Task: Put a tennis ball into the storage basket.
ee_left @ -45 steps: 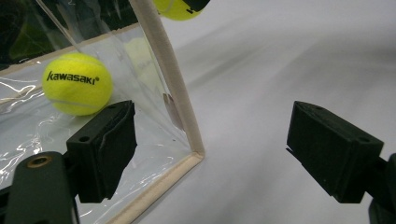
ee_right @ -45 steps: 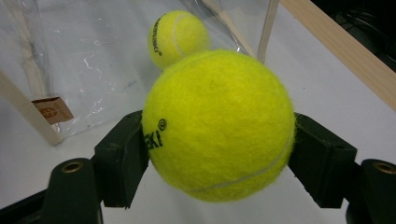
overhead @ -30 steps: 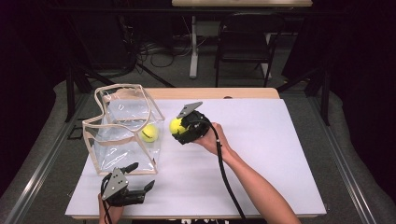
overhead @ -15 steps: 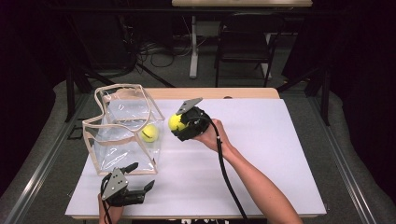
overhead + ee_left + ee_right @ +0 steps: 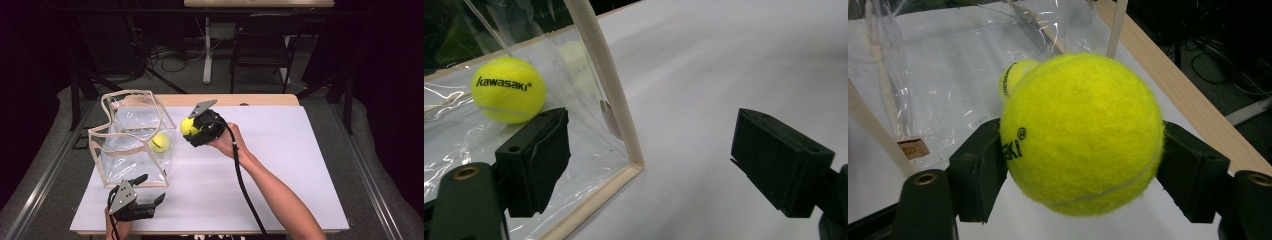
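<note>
Right gripper pinches a tennis ball beside the clear bag, which holds another ball.

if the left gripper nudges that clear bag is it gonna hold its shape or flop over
Probably flop some: the clear bag's walls look like thin wrinkled film, and its rim already bows unevenly. The beige edging may keep the corners up. It looks light, with one ball inside, so a push from the left gripper would likely slide it.
</note>
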The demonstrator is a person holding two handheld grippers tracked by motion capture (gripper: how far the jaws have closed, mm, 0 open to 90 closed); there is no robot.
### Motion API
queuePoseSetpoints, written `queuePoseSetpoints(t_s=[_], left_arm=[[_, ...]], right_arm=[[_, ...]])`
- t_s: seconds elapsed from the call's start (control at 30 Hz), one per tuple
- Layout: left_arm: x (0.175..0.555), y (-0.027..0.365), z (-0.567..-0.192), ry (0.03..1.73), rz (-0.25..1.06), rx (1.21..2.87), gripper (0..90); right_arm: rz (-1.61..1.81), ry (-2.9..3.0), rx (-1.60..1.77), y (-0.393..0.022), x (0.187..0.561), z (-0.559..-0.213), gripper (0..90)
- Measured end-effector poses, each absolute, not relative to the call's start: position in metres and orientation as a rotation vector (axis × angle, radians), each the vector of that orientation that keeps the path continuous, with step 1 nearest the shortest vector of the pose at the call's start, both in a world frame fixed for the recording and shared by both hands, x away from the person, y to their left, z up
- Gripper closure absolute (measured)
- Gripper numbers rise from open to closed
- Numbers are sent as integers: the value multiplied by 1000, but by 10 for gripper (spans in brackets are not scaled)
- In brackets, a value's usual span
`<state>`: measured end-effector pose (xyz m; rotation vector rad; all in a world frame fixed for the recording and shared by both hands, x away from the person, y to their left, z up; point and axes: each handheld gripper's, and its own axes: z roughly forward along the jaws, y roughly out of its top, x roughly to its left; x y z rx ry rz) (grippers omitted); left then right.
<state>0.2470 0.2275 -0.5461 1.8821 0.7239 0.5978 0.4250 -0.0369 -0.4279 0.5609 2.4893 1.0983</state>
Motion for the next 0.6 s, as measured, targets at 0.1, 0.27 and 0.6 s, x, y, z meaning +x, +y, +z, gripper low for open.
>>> queuePoseSetpoints(t_s=[0.1,0.27,0.6], left_arm=[[247,227,-546,721,596,1884,160],[247,228,-546,725,598,1884,160],[247,227,-546,724,595,1883,159]], right_arm=[[1102,2488,552,-36,425,-423,258],[1107,2481,539,-34,425,-417,258],[1111,2474,531,-32,428,-408,259]])
